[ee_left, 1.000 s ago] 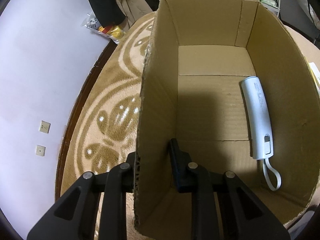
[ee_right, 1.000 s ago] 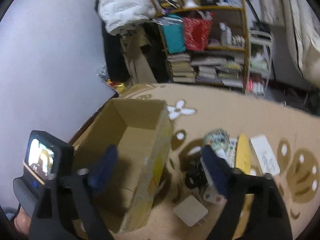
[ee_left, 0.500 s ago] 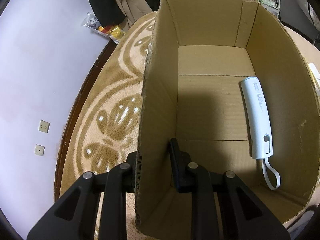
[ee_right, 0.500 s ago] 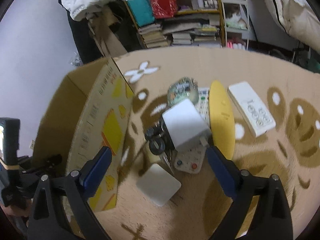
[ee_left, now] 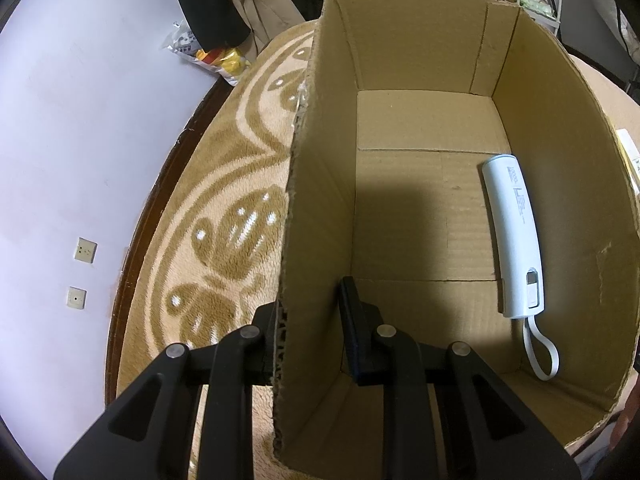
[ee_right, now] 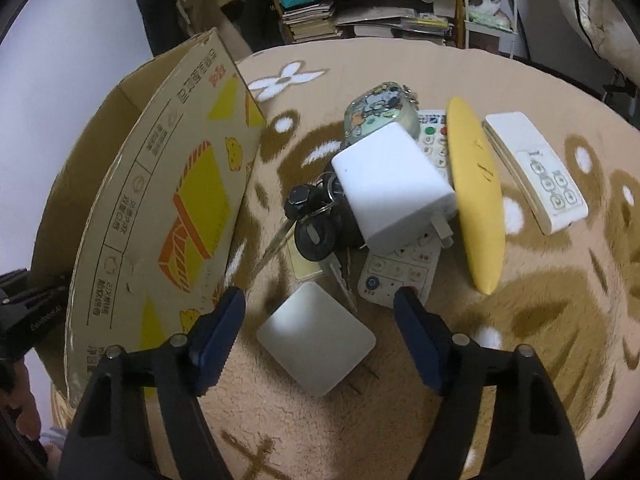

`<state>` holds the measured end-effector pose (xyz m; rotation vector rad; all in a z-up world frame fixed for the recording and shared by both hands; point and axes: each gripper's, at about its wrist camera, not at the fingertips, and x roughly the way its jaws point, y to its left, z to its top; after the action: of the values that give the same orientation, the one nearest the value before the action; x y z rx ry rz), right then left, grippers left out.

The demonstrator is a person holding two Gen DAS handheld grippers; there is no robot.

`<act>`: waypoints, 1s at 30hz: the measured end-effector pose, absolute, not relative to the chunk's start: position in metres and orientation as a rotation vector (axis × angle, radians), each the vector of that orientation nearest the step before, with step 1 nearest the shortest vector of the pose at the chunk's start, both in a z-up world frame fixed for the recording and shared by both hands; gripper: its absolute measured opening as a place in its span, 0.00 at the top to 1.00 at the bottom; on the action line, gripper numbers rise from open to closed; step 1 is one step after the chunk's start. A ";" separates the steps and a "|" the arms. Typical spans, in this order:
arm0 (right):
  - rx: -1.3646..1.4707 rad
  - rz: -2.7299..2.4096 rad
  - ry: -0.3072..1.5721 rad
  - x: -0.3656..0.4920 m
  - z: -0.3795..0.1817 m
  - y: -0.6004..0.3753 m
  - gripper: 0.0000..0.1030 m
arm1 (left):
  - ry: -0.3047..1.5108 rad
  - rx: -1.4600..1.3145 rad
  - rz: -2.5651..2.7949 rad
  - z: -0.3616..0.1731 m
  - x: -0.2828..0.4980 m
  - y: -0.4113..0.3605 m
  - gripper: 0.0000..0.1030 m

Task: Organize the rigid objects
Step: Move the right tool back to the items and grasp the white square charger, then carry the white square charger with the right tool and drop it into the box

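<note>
Your right gripper (ee_right: 318,312) has swung down from above the cardboard box (ee_left: 320,216) to the pile on the rug, jaws wide and empty around the flat white charger (ee_right: 316,338), so the next pick is lined up. Your left gripper (ee_left: 308,330) still clamps the box wall. One power bank (ee_left: 514,236) is boxed; outside lie two chargers, two remotes and one yellow case (ee_right: 476,196).

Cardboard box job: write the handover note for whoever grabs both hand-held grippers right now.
Left hand-held gripper: shut on the cardboard box side wall, one finger inside, one outside, steadying it.
Right hand-held gripper: open, empty, hovering over the flat white charger on the rug.
Done: white power bank lies in the box by the right wall.
Left on the rug: flat white charger, white plug adapter atop the pile, keys, remote control, decorated case, yellow oblong case, white remote.
Likely next: grab the flat charger.
</note>
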<state>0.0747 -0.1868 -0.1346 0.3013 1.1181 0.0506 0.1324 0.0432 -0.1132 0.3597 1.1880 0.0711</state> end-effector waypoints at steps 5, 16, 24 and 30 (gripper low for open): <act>0.277 0.055 1.136 0.074 -0.136 -0.182 0.22 | 1.187 0.365 0.072 -0.115 0.132 0.043 0.79; 0.260 0.050 1.159 0.077 -0.144 -0.171 0.36 | 1.183 0.373 0.074 -0.115 0.129 0.039 0.79; 0.264 0.042 1.140 0.074 -0.144 -0.170 0.37 | 1.180 0.375 0.075 -0.112 0.127 0.037 0.79; 0.187 0.023 1.013 0.069 -0.120 -0.160 0.37 | 1.182 0.369 0.072 -0.110 0.128 0.039 0.79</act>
<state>0.0689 -0.1601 -0.1199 0.1874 1.0126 0.0228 0.1279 0.0388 -0.1102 0.3687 1.1815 0.0716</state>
